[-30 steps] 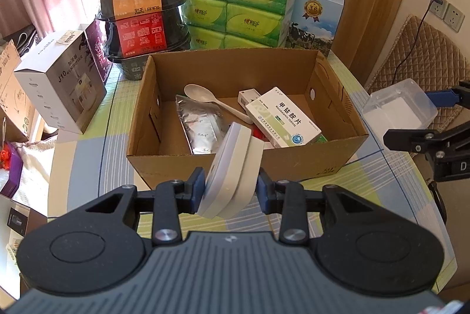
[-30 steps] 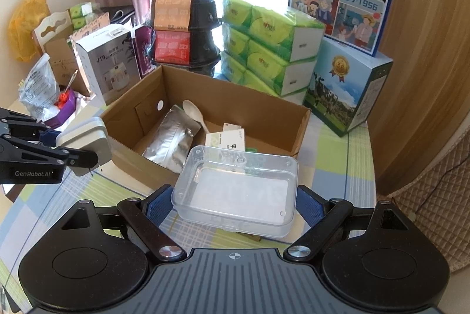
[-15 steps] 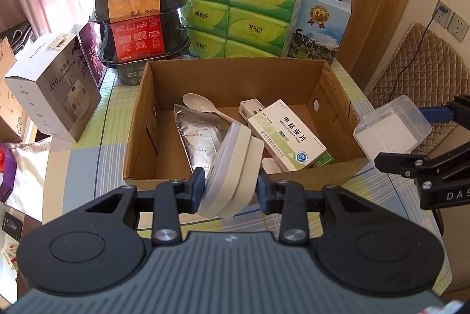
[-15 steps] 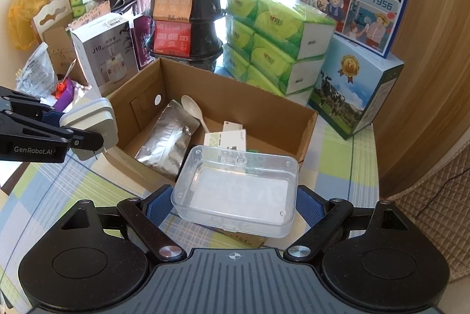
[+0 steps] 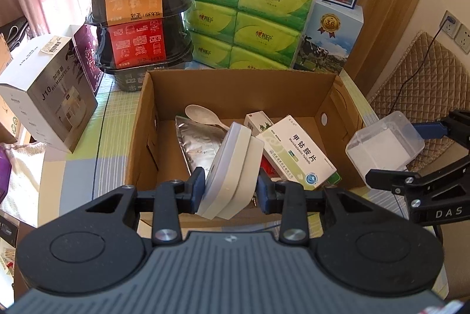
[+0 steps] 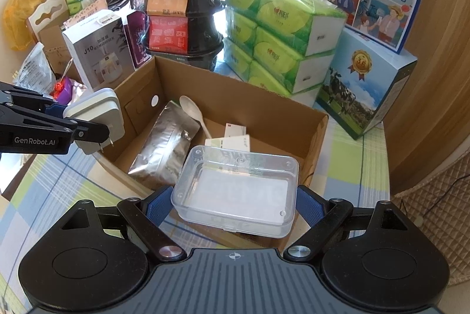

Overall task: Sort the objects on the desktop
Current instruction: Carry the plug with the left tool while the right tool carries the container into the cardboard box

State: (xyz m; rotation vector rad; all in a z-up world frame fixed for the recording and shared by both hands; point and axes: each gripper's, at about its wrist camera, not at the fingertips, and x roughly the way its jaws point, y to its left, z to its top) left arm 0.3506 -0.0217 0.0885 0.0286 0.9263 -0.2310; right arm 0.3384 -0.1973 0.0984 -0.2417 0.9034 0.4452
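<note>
My left gripper (image 5: pixel 230 190) is shut on a white plug adapter (image 5: pixel 232 170), held tilted above the near wall of the open cardboard box (image 5: pixel 235 78). In the right wrist view the same white plug adapter (image 6: pixel 97 114) hangs over the box's left wall with its prongs down. My right gripper (image 6: pixel 235 203) is shut on a clear plastic box (image 6: pixel 238 187), held over the cardboard box's (image 6: pixel 264 108) near right corner. Inside lie a silver foil pouch (image 5: pixel 196 143), a white spoon (image 5: pixel 202 114) and a medicine carton (image 5: pixel 296 149).
Green tissue packs (image 5: pixel 249 17), stacked black food bowls (image 5: pixel 141 23) and a blue milk carton (image 5: pixel 329 40) stand behind the cardboard box. A white humidifier box (image 5: pixel 47 90) sits at the left. A quilted chair (image 5: pixel 426 90) is off the table's right edge.
Both grippers have moved forward toward the cardboard box with their loads; the adapter and the clear box now hang over its walls. Both grips are unchanged.
</note>
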